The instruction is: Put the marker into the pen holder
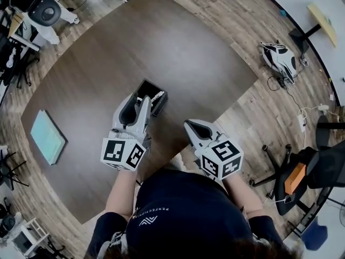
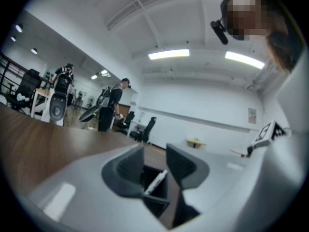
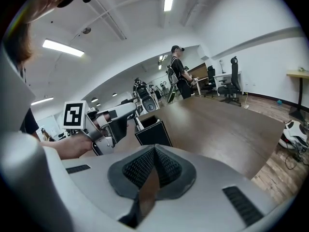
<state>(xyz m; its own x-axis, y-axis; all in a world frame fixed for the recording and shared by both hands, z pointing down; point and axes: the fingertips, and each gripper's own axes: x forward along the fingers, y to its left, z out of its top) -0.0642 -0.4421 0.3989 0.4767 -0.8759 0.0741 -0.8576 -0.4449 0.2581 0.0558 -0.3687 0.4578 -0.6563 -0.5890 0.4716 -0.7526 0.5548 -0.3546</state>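
The black rectangular pen holder point(image 1: 160, 103) stands on the brown table point(image 1: 178, 47), just beyond my left gripper point(image 1: 141, 99). A white marker point(image 1: 157, 96) leans inside it, its tip at the rim. In the left gripper view the marker point(image 2: 155, 181) lies in the holder point(image 2: 157, 198), seen through the gap of my left gripper point(image 2: 154, 154); the jaws stand apart and touch nothing. My right gripper point(image 1: 190, 125) hovers at the table's near edge, jaws together and empty. From the right gripper point(image 3: 154, 149) view the holder point(image 3: 153, 132) stands ahead, with the left gripper point(image 3: 120, 120) beside it.
A teal flat pad point(image 1: 47, 136) lies on the table at the left. Office chairs point(image 1: 302, 177) and a white machine point(image 1: 280, 58) stand on the wooden floor to the right. A person point(image 3: 178, 71) stands at the table's far end.
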